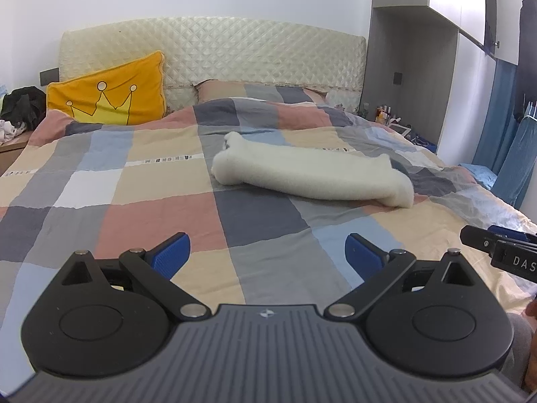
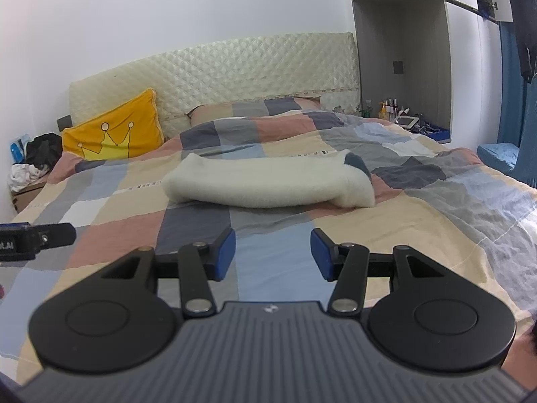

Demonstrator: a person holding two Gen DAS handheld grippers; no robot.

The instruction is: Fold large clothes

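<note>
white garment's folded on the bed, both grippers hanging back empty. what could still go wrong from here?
1. The white garment has a loose right end gaping open, with the top layer lifted; it may unfold if nudged.
2. The checked duvet under it is soft and wrinkled, so a low grab by the left gripper or right gripper could pinch bedding too.

Your left gripper [image 1: 267, 255] hangs with jaws wide apart, nothing between them, over the checked patchwork quilt [image 1: 161, 184]. Well ahead lies the folded cream fleece garment [image 1: 312, 176]; a yellow crown-printed pillow [image 1: 110, 92] leans against the headboard.
</note>
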